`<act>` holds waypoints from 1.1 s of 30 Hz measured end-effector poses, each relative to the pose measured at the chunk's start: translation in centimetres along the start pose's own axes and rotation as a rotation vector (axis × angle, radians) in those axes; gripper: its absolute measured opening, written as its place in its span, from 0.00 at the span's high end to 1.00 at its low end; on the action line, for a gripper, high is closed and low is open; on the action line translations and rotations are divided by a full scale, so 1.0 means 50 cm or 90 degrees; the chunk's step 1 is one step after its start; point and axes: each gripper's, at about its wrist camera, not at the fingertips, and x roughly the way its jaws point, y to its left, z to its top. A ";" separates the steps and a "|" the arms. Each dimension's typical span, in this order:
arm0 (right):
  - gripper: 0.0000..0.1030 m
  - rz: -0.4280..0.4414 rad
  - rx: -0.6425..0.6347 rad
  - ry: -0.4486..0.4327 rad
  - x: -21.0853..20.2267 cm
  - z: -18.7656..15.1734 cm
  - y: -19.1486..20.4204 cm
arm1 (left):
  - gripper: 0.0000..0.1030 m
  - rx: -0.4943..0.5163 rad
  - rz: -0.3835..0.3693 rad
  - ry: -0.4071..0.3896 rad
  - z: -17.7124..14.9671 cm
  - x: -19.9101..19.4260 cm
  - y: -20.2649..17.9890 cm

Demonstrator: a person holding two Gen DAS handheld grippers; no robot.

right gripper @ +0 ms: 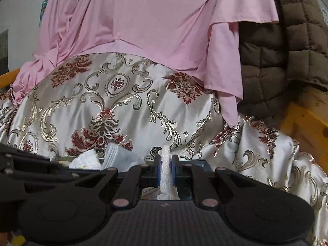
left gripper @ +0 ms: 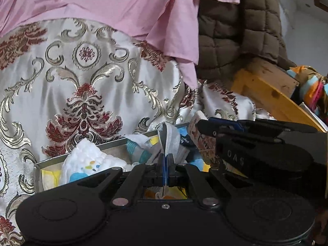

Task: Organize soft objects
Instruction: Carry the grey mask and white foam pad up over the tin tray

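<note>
Left claw (left gripper: 166, 169) was clenched tight on a thin grey-white cloth (left gripper: 169, 137) that stuck up just past its fingertips, right over the open box (left gripper: 82, 155) of small soft things. A white patterned cloth (left gripper: 88, 162) sat bunched in the box off to its left. Right claw (right gripper: 165, 171) was gripping a strip of bubble wrap (right gripper: 165, 164) pinched upright between its pads, box rim just ahead. Beyond both hung the gold-and-red satin cover (right gripper: 131, 110) and a pink sheet (right gripper: 147, 20).

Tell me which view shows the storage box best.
The left wrist view: the storage box shows its far rim, inner wall and the soft cloths inside. The right wrist view catches only a sliver of its rim behind the gripper.
</note>
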 end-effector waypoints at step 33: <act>0.74 0.041 0.048 0.070 0.050 -0.056 -0.055 | 0.87 -0.025 -0.009 0.064 -0.066 0.071 0.010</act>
